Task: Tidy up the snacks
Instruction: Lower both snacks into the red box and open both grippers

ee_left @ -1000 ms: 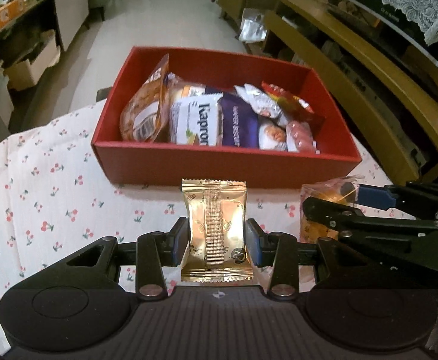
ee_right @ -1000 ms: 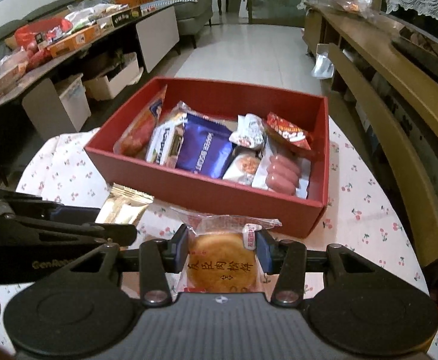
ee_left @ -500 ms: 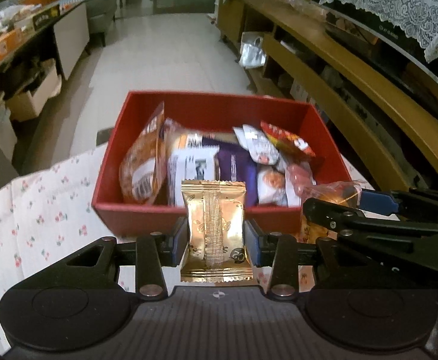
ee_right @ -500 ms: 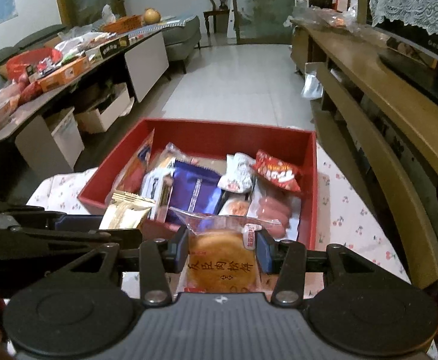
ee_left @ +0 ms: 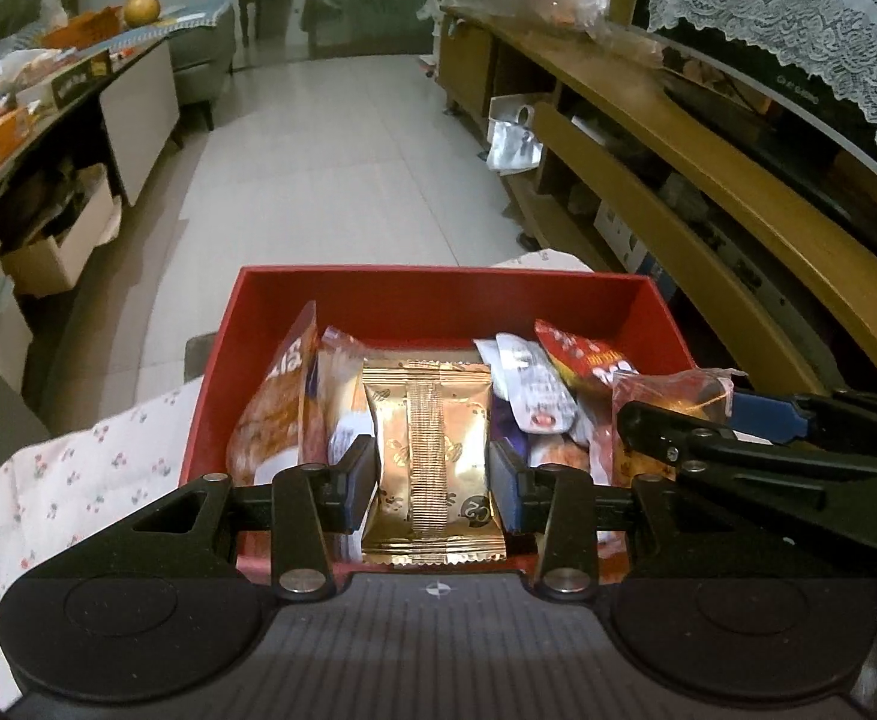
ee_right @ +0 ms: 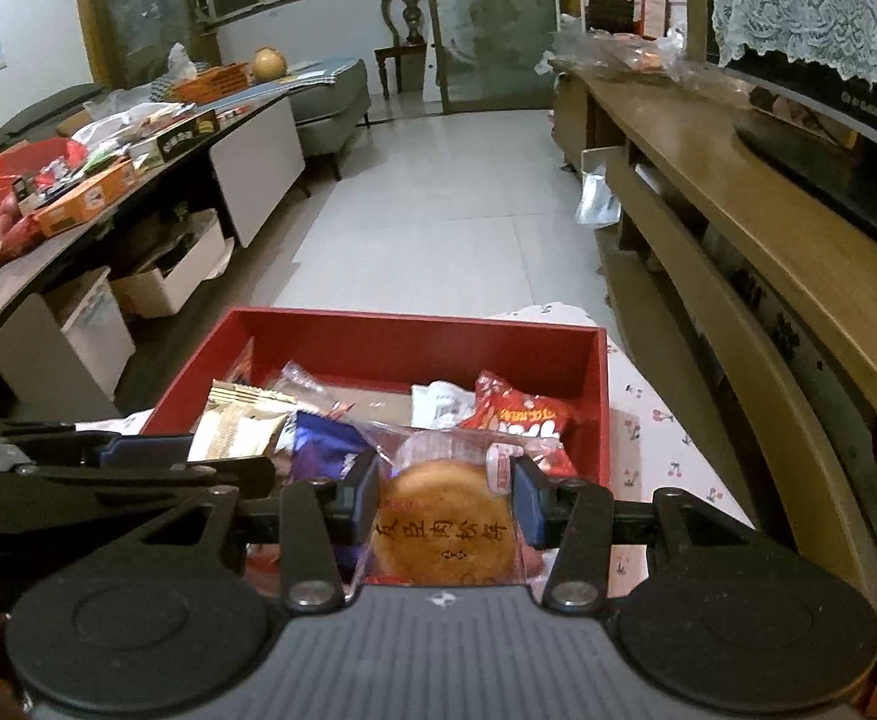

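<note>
The fingers [ee_left: 357, 483] of the left gripper [ee_left: 432, 483] are clenched on a gold packet [ee_left: 432, 462], one blue pad on each side, holding it upright with its seam facing the lens. It hangs over the near part of the red box [ee_left: 438, 297], which sits on a cherry-print cloth [ee_left: 78, 480]. Behind the packet the box holds an orange bag [ee_left: 279, 414] leaning at the left wall, a white sachet [ee_left: 528, 387] and a red pouch [ee_left: 588, 357]. The right gripper [ee_left: 756, 444] juts in from the right with a clear-wrapped snack in it.

From the right wrist, the right gripper [ee_right: 444, 507] has its fingers [ee_right: 528, 507] pinched on a round pastry [ee_right: 444, 531] in clear wrap, also above the box's [ee_right: 420, 324] near edge. Below lie a purple pack [ee_right: 321, 450], a red pouch [ee_right: 516, 414] and a white sachet [ee_right: 441, 402]. The left gripper [ee_right: 138, 468] reaches in from the left, the gold packet [ee_right: 237, 429] in its grasp.
</note>
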Tool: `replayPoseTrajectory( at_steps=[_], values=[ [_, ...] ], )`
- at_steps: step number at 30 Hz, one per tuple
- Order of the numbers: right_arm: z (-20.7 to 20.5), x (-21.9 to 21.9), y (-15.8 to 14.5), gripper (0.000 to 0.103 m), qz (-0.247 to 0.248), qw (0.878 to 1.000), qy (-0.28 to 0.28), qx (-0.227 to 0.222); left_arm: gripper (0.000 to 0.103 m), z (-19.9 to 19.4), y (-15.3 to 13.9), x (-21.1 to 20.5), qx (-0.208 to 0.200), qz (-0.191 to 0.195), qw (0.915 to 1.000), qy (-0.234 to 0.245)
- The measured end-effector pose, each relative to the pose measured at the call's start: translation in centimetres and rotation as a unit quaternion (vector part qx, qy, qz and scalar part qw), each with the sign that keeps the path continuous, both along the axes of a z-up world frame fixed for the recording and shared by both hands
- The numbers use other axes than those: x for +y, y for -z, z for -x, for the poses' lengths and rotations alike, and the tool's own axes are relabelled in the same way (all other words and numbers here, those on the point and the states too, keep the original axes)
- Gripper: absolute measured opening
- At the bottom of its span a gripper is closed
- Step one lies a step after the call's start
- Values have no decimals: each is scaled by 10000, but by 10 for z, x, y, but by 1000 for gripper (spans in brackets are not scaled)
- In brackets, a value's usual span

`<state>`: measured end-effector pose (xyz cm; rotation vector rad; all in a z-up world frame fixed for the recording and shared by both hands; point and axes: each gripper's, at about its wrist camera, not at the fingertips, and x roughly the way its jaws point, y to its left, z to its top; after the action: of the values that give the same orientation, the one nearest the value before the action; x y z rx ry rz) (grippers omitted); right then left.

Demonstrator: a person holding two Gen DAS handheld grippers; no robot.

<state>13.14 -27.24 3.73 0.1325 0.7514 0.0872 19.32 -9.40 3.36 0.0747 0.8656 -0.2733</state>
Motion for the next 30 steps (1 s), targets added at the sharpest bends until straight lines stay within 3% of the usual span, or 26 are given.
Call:
replayPoseTrajectory(
  at_steps=[13, 21, 30],
  values=[
    [-43, 3, 32, 58, 65, 9996, 51, 286, 50, -34, 31, 0, 304, -145, 9993, -155],
    [-42, -3, 32, 60, 73, 9993, 222, 283, 70, -26, 27, 3, 284, -145, 9992, -240],
    [-32, -6, 21, 66, -18, 9995, 300, 111, 82, -16, 10, 10, 91, 24, 9993, -372]
  ],
)
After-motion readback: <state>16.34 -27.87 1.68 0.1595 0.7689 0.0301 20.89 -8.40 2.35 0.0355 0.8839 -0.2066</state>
